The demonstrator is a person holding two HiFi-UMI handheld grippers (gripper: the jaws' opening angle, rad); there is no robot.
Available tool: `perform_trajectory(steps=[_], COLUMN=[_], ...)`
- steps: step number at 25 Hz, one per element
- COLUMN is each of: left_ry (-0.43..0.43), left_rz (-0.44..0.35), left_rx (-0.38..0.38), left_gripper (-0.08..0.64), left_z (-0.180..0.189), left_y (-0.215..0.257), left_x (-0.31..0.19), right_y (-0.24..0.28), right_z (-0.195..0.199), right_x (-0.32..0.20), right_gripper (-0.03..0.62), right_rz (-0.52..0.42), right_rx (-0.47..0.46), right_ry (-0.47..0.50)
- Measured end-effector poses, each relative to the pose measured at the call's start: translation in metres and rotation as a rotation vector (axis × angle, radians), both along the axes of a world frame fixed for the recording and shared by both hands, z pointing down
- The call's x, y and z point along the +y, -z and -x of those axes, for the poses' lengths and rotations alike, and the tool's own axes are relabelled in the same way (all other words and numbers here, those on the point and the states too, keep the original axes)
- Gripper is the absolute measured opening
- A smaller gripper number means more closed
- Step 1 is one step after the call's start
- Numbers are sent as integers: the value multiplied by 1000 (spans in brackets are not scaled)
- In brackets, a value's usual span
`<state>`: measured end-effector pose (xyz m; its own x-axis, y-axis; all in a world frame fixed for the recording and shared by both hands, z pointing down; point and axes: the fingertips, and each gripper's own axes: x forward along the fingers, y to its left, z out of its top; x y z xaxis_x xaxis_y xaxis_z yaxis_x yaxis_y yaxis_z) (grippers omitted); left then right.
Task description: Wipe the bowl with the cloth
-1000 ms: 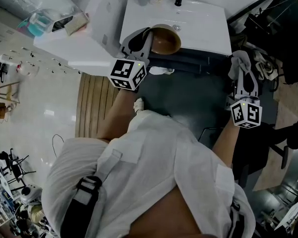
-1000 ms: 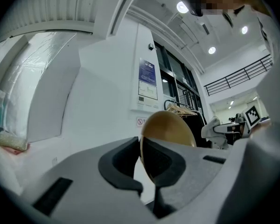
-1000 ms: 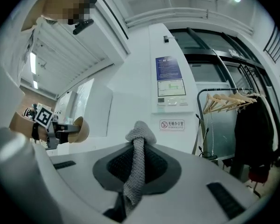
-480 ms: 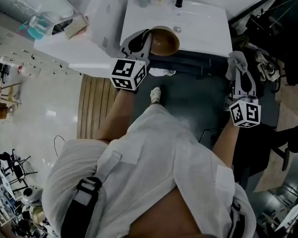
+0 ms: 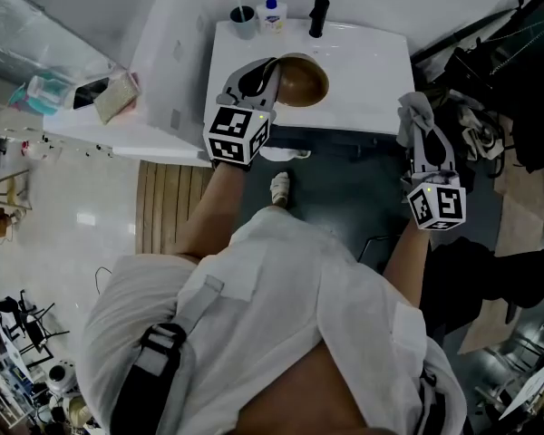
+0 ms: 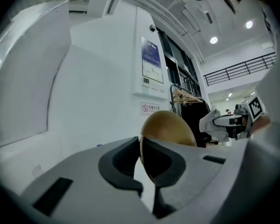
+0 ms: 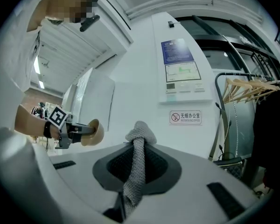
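White washstand (image 5: 367,62), indoor hall. Left gripper (image 5: 268,72) pinches the brown bowl (image 5: 305,78) at its rim: judged rigid, light, smooth. Right gripper (image 5: 422,127), well apart, clamps the limp cloth (image 5: 414,107), bunched beyond its fingertips.

Indoors, under round ceiling lights (image 6: 213,40). Against a white wall (image 7: 140,78) bearing a posted notice (image 7: 180,64) and a red-ringed sign (image 7: 185,117), a white basin counter (image 5: 372,62). Near the wall, a rack of wooden hangers (image 7: 247,85). Underfoot, dark flooring (image 5: 354,198), wooden slats (image 5: 168,193), glossy pale tiles (image 5: 63,216).
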<state>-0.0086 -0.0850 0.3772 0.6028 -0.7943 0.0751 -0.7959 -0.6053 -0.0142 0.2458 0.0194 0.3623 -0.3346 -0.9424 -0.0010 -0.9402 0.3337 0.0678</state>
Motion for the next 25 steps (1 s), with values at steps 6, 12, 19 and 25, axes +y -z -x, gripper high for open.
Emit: perform_trajectory(steps=[6, 12, 19, 25], left_ry=[-29, -67, -71, -65], left_rz=[10, 11, 18, 8], left_rx=[-62, -152, -237, -354], left_gripper=[18, 17, 17, 17], left_z=[-12, -11, 1, 2], left_y=[-2, -8, -22, -35], left_x=[-84, -146, -191, -206], right_y=[9, 9, 1, -19], right_z=[27, 83, 144, 176], right_x=[-84, -160, -220, -248], right_gripper=[43, 43, 54, 108], right_rz=[-14, -16, 36, 120], right_rx=[22, 124, 163, 287], right_ry=[92, 209, 353, 419])
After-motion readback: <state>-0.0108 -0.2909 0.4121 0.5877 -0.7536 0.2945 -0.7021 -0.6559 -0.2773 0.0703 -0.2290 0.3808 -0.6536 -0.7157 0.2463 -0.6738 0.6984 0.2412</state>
